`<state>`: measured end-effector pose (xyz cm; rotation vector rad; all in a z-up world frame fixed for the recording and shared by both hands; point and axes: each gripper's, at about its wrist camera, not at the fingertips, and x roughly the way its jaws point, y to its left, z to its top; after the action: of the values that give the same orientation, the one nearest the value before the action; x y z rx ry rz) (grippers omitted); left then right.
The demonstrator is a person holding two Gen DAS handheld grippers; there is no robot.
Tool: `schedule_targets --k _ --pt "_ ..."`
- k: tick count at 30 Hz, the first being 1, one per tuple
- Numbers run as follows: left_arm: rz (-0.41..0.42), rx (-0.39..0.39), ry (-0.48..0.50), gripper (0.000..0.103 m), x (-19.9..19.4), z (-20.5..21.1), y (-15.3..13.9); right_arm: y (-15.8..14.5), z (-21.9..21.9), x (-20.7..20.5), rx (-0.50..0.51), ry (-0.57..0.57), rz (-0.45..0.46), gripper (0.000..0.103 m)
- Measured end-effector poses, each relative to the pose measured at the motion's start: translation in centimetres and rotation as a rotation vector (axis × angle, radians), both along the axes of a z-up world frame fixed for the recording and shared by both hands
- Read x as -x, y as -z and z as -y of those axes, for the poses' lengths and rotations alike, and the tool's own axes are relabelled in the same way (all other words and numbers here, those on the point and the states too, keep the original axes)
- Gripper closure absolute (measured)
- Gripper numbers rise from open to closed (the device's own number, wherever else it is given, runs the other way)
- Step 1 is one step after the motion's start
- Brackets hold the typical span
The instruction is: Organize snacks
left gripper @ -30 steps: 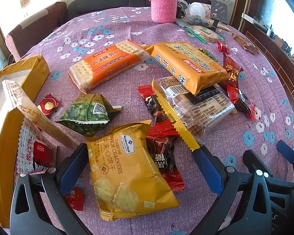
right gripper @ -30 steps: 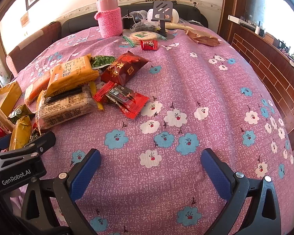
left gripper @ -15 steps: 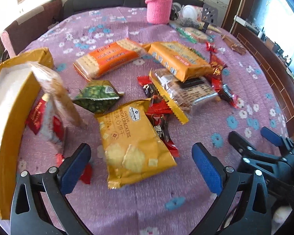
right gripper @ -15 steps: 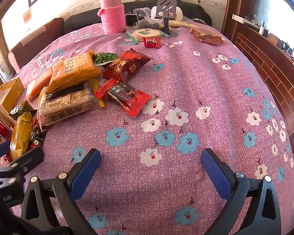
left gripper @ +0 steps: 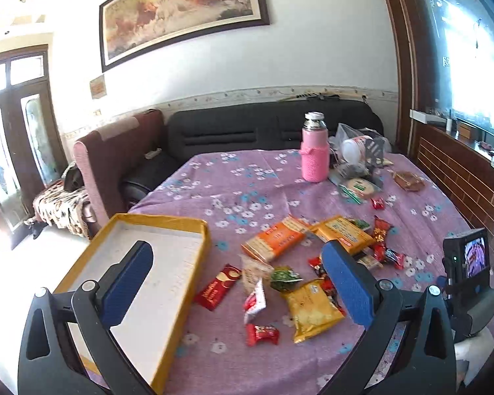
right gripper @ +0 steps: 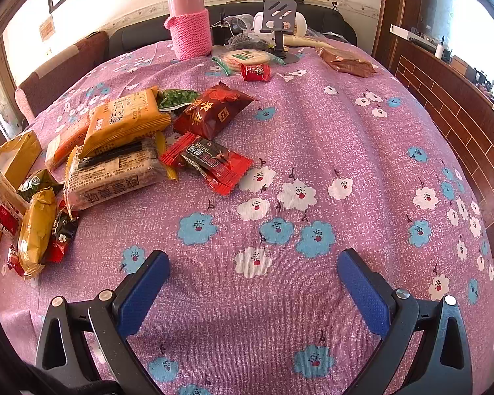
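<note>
Snack packs lie in a pile on the purple flowered tablecloth (right gripper: 313, 138): a yellow cracker bag (left gripper: 309, 306), an orange biscuit pack (left gripper: 273, 238), a yellow-orange pack (right gripper: 125, 120), a clear cake pack (right gripper: 112, 172), a dark red bag (right gripper: 214, 112) and red candy wrappers (right gripper: 214, 164). A yellow box (left gripper: 168, 220) with a white inside lies at the left. My left gripper (left gripper: 237, 283) is open and empty, raised above the box and pile. My right gripper (right gripper: 253, 283) is open and empty, low over bare cloth right of the pile.
A pink flask (left gripper: 314, 153) in a knit sleeve, a phone stand (right gripper: 280, 19), a round cracker pack (right gripper: 243, 57) and a brown bag (right gripper: 345, 61) stand at the table's far side. A black sofa (left gripper: 247, 131) and a brown chair (left gripper: 115, 158) are behind. A wood cabinet (right gripper: 461, 108) runs along the right.
My left gripper has lifted up and pulled back, so the whole table and room now show. The right gripper has barely moved. Both stay open.
</note>
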<state>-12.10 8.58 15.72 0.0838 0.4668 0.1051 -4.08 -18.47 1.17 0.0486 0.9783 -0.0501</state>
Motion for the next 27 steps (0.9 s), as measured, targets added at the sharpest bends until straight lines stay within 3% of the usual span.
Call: schedule_targets --k 6,13,17,27 --pt "0.019 0.026 -0.025 0.0 1.4 -2.2 -1.4 -0.1 0.1 0.2 -0.015 -0.002 0.006 0.0" --pt "-0.042 0.057 -0.008 0.0 1.9 -2.6 -0.7 -0.3 0.6 0.5 -0.057 -0.002 0.024 0.0" --pt "-0.013 0.102 0.001 0.0 3.1 -3.7 -1.3 -0.3 0.7 0.5 -0.056 -0.002 0.024 0.0" --pt "0.074 0.203 -0.085 0.0 5.1 -10.2 -2.1 0.0 -0.1 0.0 0.006 -0.006 -0.009 0.0"
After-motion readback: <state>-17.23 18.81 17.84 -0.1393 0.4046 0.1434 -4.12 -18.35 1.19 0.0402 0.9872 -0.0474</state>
